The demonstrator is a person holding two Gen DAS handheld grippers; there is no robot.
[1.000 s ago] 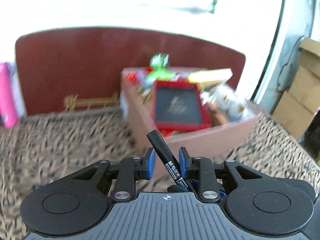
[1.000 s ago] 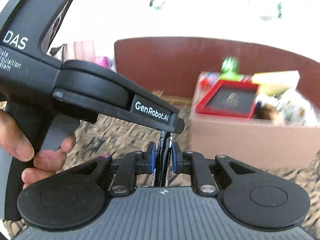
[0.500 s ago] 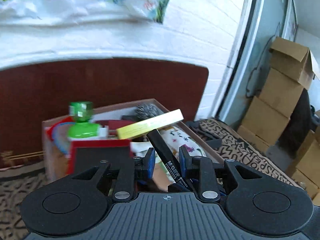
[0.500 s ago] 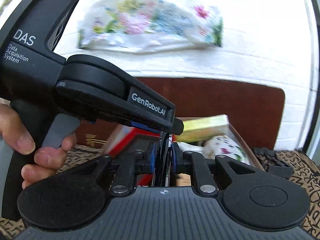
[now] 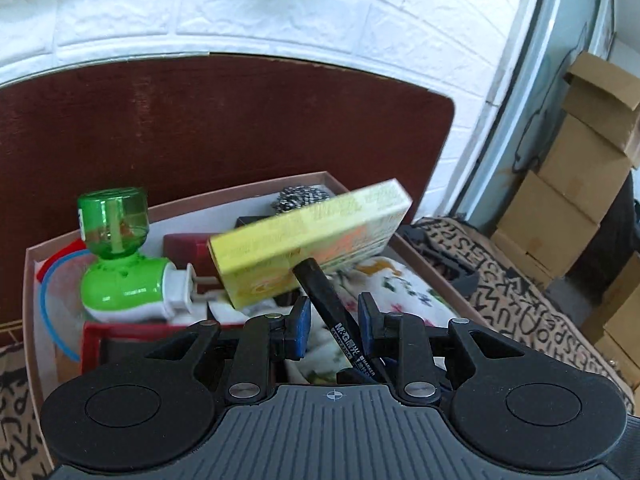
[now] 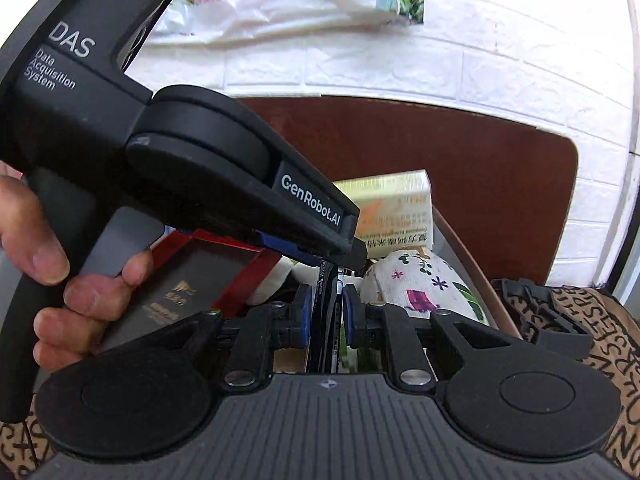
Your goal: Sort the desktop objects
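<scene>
The black marker pen with white lettering on its barrel (image 5: pixel 334 312) sits slanted between the blue-padded fingers (image 5: pixel 300 326) of the left gripper (image 5: pixel 333 322), its capped end pointing up and away over the box; the pads stand a little apart and the barrel leans against the right-hand one, so whether it is truly clamped cannot be told. In the right wrist view the right gripper (image 6: pixel 325 314) has its fingers drawn together on a slim black pen-like object with white print (image 6: pixel 326 304), which stands nearly upright between the pads.

Both pens hang above the open pinkish-brown cardboard box (image 5: pixel 28 280), which is crowded with things. A long yellow carton with orange print (image 5: pixel 312 238) lies tilted across the top, touching the marker's tip in the left view. Beside it stands a green plug-in device with a clear green bottle and white plug (image 5: pixel 120 264). A red-framed dark case with gold lettering (image 6: pixel 188 284) rests nearer the front, a white cloth pouch with small flower patterns (image 6: pixel 424 284) lies under the carton, and a steel wire scourer (image 5: pixel 298 198) sits at the back.

A person's hand (image 6: pixel 52 280) grips the black handle of the left gripper, seen large in the right view. The box stands on a surface covered with a tan cloth printed with black letters (image 5: pixel 532 304), in front of a dark reddish-brown wooden board (image 5: pixel 220 128) and a white brick wall (image 5: pixel 280 12). Stacked brown cartons (image 5: pixel 576 184) stand off to the right.
</scene>
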